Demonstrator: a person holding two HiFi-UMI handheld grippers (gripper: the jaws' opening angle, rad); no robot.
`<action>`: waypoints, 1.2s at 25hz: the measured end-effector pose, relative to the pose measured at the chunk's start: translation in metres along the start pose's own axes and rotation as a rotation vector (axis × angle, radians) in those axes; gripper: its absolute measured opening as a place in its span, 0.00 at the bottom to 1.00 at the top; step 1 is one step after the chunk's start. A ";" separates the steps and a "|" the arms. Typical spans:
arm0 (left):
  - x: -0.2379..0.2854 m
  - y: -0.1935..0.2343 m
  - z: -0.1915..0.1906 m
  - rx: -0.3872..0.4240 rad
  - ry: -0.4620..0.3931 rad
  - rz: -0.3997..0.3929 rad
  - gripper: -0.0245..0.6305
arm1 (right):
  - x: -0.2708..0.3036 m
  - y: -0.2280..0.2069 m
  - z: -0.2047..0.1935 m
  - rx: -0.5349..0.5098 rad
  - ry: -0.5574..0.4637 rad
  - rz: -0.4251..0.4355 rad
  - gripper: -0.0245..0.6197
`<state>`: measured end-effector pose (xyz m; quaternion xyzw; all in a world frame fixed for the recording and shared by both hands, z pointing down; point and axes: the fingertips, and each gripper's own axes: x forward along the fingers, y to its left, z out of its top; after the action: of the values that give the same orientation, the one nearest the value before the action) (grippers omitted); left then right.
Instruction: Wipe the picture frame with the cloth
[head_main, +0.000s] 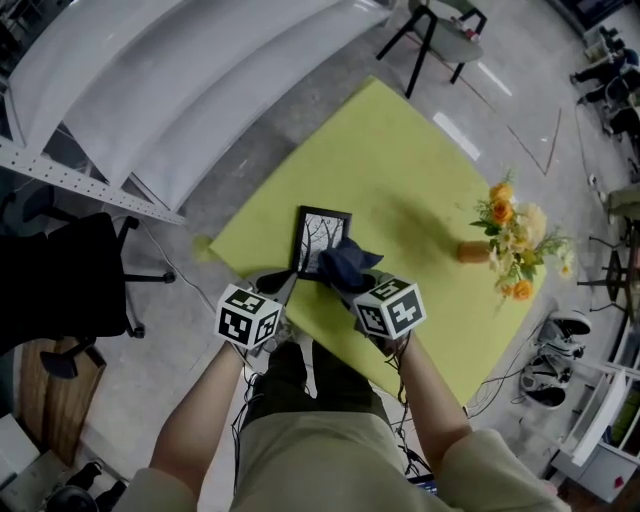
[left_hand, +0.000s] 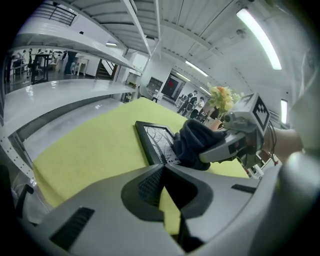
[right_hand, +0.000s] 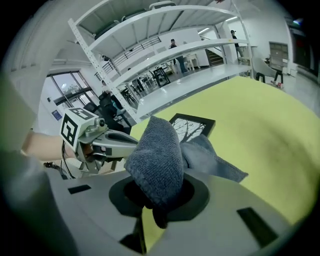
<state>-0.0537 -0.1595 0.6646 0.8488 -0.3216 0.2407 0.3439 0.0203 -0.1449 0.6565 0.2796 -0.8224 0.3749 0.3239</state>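
Observation:
A black picture frame (head_main: 320, 238) with a tree print lies on the yellow-green table cover (head_main: 400, 160), close to its near edge. My right gripper (head_main: 352, 285) is shut on a dark blue cloth (head_main: 347, 262), which rests bunched on the frame's right side. In the right gripper view the cloth (right_hand: 157, 160) rises out of the shut jaws (right_hand: 155, 202) and drapes toward the frame (right_hand: 194, 126). My left gripper (head_main: 284, 290) is shut, its tips (left_hand: 162, 169) at the frame's near left corner (left_hand: 155, 145). Whether they pinch that corner is hidden. The cloth (left_hand: 192, 142) and the right gripper (left_hand: 235, 140) show just beyond.
A small vase of orange and white flowers (head_main: 510, 240) stands at the table's right. A black office chair (head_main: 75, 275) is on the floor to the left, white shelving (head_main: 150, 80) behind it. Another chair (head_main: 440, 30) stands beyond the table, shoes (head_main: 560, 335) at right.

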 end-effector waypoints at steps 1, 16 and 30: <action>0.000 0.000 0.000 -0.011 -0.005 -0.001 0.05 | -0.005 -0.005 -0.004 -0.003 0.009 -0.028 0.14; -0.072 0.008 0.078 0.061 -0.139 0.063 0.05 | -0.158 -0.027 0.080 0.018 -0.391 -0.338 0.14; -0.237 -0.060 0.248 0.356 -0.558 0.169 0.05 | -0.333 0.076 0.177 -0.128 -0.835 -0.316 0.14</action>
<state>-0.1253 -0.2189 0.3293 0.8989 -0.4256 0.0793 0.0679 0.1209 -0.1707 0.2864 0.5084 -0.8514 0.1246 0.0342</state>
